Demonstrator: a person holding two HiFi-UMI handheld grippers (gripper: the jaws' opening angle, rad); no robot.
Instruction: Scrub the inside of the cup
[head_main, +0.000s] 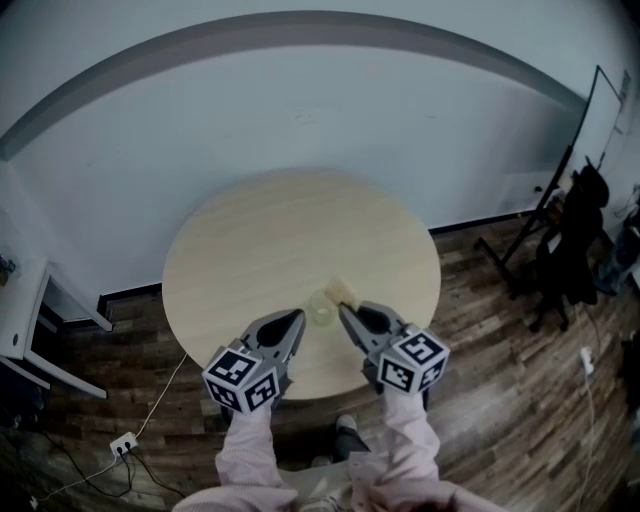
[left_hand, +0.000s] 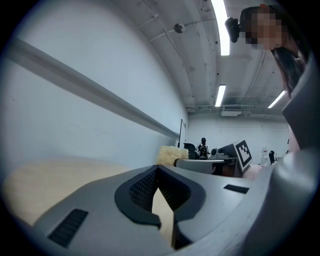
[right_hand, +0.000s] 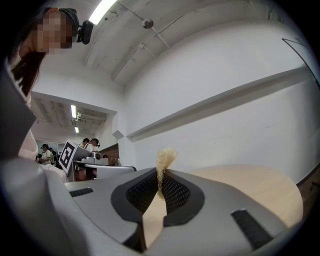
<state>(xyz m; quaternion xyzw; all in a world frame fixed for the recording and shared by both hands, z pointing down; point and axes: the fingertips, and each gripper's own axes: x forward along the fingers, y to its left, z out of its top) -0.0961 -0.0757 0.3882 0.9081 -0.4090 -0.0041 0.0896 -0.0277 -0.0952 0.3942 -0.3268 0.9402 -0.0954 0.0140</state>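
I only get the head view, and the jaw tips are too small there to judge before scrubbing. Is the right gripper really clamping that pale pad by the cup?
Observer: Yes. In the right gripper view the right gripper is shut on a fuzzy cream pad, its tuft sticking out past the tips.
Operator: And the left one?
Observer: The left gripper is shut with nothing between its jaws; the cup does not show in its view.

pale wood table (head_main: 250, 240); cream cloth (head_main: 345, 291); grey left gripper (head_main: 299, 316) and right gripper (head_main: 343, 309), black-and-white patterned marker cubes (head_main: 242, 378); pink sleeves (head_main: 250, 445); dark brown plank floor (head_main: 490, 400).
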